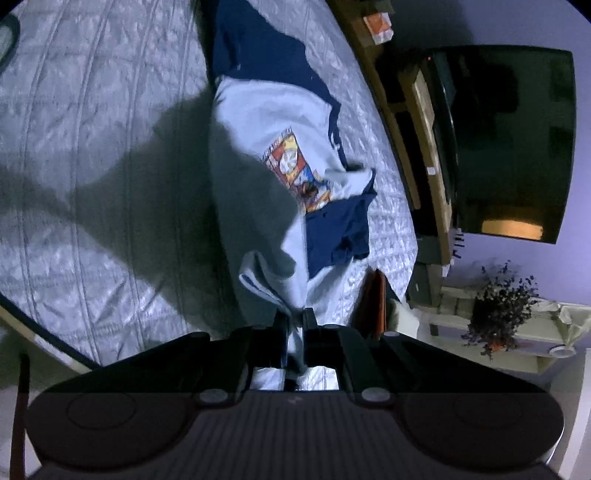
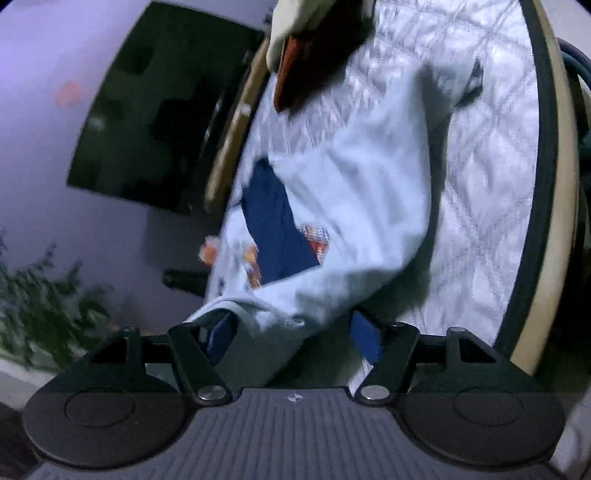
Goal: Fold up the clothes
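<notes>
left gripper up close — its jaws are clamped tight on a bunched fold of the shirt, pale grey cloth squeezed between the black fingers and spilling down behind them. over on the right gripper, the jaws stand wide, blue pads showing on both sides, and the shirt's edge lies in the gap between them; the pads are not pressing on it, so nothing is gripped there. that view is smeared with blur.

just beyond the left gripper the shirt stretches away across the bed, a grey body with dark blue sleeves. one blue sleeve is folded in over the front, right beside the bright print in orange, yellow and red. in the right view the same blue sleeve covers part of that print. a heavy shadow falls over the near half of the shirt and onto the quilted white bed cover beside it.

past the shirt, at the bed's edge, a dark red thing stands — too unclear to name. beyond the bed's far side runs a wooden shelf unit, and further still a dark tv screen hangs on the lilac wall. near the bed's corner, further out, a potted plant sits on a pale bench.
</notes>
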A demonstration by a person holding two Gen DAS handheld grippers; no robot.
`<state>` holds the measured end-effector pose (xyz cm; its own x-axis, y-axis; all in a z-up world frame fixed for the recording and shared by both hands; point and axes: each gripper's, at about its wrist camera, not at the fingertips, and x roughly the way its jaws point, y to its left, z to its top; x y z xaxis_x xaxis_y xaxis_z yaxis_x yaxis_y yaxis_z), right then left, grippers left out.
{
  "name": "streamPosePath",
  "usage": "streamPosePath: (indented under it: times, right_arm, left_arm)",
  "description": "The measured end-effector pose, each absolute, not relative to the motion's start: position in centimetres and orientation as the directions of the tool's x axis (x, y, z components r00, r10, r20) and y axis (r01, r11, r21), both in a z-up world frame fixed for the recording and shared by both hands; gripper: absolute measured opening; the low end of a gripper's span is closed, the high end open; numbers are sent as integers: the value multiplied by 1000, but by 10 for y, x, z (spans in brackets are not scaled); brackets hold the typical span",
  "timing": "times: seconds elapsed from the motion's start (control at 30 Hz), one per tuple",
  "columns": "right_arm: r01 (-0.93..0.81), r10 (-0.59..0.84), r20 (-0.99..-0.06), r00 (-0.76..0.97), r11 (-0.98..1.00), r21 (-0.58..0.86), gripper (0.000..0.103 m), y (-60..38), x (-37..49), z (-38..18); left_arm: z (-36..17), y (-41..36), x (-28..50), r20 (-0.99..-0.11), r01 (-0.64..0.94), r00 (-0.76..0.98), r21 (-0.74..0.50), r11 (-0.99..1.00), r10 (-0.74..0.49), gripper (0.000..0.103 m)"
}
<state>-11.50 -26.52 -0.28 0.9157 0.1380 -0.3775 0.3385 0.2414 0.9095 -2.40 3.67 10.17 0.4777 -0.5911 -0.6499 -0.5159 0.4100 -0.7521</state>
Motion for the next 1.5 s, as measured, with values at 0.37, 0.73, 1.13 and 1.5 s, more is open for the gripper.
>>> streamPosePath:
  times: [0.37, 0.73, 1.13, 1.5]
  right_arm:
    - [220, 98, -283, 954, 412, 884, 85, -342, -122, 52]
    - [252, 544, -206, 813, -10, 968, 84, -259, -136, -21]
    - [247, 195, -216, 957, -153, 957, 48, -274, -121, -51]
    - [171, 381, -324, 866, 383, 908, 31, -342, -93, 59]
  left_arm:
    - [105, 70, -33, -660, -522, 536, -749, 407, -527, 6]
    - [116, 65, -28, -656, -515, 510, -751, 413, -556, 6]
    - [123, 69, -28, -633, -522, 528, -768, 371, -567, 6]
    - [105, 89, -37, -648, -548, 537, -755, 360, -540, 6]
